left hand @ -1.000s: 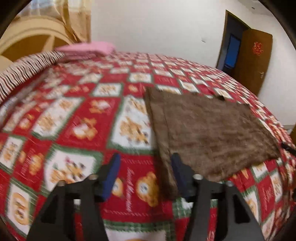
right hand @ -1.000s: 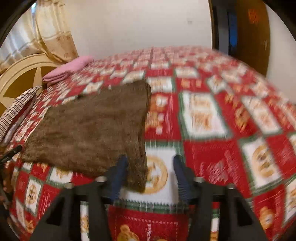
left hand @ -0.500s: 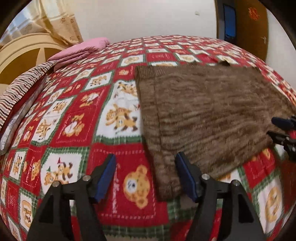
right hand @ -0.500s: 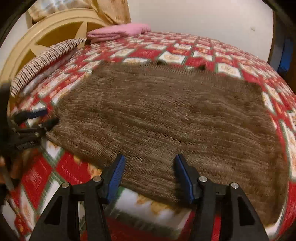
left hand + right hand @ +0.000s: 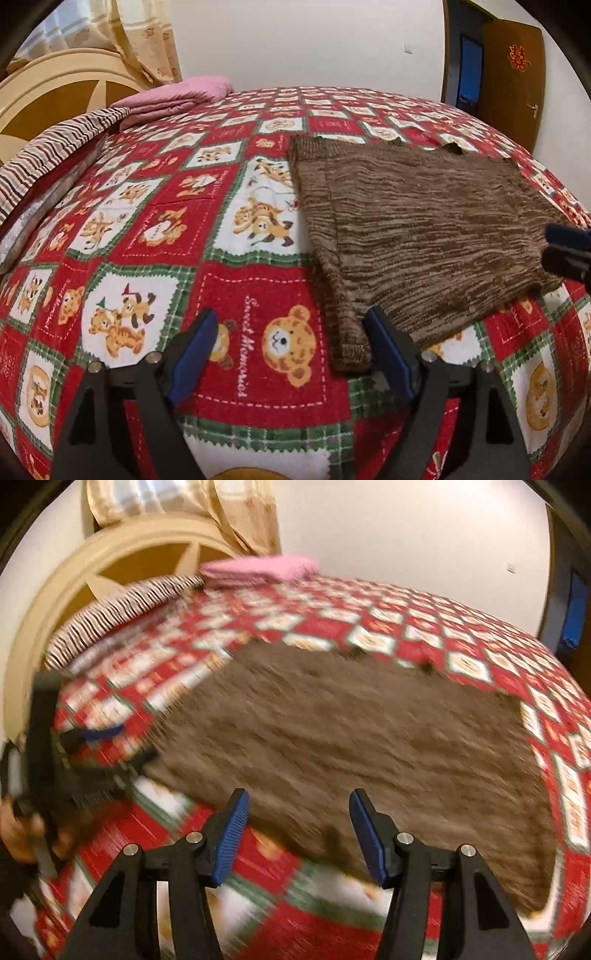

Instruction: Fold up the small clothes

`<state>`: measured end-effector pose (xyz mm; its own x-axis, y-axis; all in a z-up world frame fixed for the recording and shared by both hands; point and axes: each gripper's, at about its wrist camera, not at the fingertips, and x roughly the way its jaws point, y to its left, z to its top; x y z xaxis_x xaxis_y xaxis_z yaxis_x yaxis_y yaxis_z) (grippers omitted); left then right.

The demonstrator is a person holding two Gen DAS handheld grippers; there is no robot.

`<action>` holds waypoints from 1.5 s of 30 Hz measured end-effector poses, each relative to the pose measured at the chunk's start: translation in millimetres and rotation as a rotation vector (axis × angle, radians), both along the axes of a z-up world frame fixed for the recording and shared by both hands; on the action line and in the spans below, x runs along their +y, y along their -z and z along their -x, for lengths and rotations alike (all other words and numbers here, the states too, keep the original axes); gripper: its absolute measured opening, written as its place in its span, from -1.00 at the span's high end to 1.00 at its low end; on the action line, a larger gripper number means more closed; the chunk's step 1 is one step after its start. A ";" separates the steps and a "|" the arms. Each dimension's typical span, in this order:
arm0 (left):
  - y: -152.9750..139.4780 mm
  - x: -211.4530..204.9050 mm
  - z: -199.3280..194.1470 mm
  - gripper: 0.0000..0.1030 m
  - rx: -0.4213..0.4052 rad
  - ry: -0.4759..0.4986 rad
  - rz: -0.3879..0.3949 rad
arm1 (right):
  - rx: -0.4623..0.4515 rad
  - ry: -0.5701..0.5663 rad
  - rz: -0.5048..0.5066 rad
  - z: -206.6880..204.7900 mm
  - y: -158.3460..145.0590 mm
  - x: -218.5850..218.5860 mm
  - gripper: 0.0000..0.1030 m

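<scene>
1. The brown knitted sweater (image 5: 417,236) lies flat on the bed's red teddy-bear quilt (image 5: 147,221), near the bed's front edge, its near-left corner hanging toward the left gripper (image 5: 291,343).
2. Left gripper: jaws opening, wide apart, nothing pinched. The sweater's corner sits just inside the right-hand finger, with bare quilt filling the rest of the gap.
3. Right gripper (image 5: 297,830): jaws apart, hovering over the sweater's near hem, clamped on nothing. That view is smeared by motion, so contact can't be judged.
4. Risk: the left gripper could close off-centre and nip only a few loose stitches, so the corner slips out on the lift.
5. Risk: jaws pressing too deep could catch the quilt along with the knit and drag the bedding up.
6. Risk: uneven grips at the two ends would skew the fold, and the floppy knit may sag or bunch in the middle.
7. Writing: the quilt panel beside the bear face reads "Sweet Memories". A red ornament on the wooden door (image 5: 517,74) is too small to read.
</scene>
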<state>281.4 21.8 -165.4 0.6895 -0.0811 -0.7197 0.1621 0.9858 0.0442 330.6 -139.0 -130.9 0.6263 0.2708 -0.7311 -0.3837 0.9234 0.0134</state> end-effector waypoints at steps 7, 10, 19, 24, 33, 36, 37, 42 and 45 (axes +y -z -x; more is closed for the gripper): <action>0.0 8.6 0.5 -0.79 0.004 -0.025 0.039 | 0.144 -0.106 -0.026 -3.7 46.1 29.0 -0.14; -0.2 11.3 2.2 -0.83 -0.001 -0.022 0.058 | 0.135 -0.105 -0.035 13.9 49.2 26.6 -0.14; -21.7 39.0 -1.1 -0.97 -0.030 -0.060 0.135 | -0.013 -0.099 0.068 34.9 19.7 35.0 -0.14; -34.3 45.7 -32.0 -0.97 -0.087 -0.103 -0.009 | -0.132 -0.164 0.265 41.1 22.7 79.0 -0.17; -38.4 47.4 -89.1 -0.97 -0.031 -0.079 0.102 | -0.239 -0.241 0.474 31.4 46.6 152.9 -0.17; -34.9 36.8 -103.0 -0.97 -0.034 -0.050 0.100 | -0.263 -0.247 0.496 25.6 50.3 168.4 -0.17; -33.4 35.3 -108.7 -0.97 -0.030 -0.042 0.107 | -0.269 -0.245 0.506 22.8 51.6 172.7 -0.17; -29.3 25.3 -134.8 -0.96 0.001 0.003 0.181 | -0.280 -0.227 0.519 13.9 55.2 180.8 -0.16; -27.5 16.6 -148.1 -0.96 0.021 0.042 0.217 | -0.274 -0.221 0.512 13.7 55.6 179.1 -0.16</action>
<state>429.5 38.4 -137.9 0.6672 -0.2640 -0.6966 0.2021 0.9642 -0.1718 317.0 40.1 -186.4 0.7787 0.0725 -0.6232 -0.4931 0.6849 -0.5365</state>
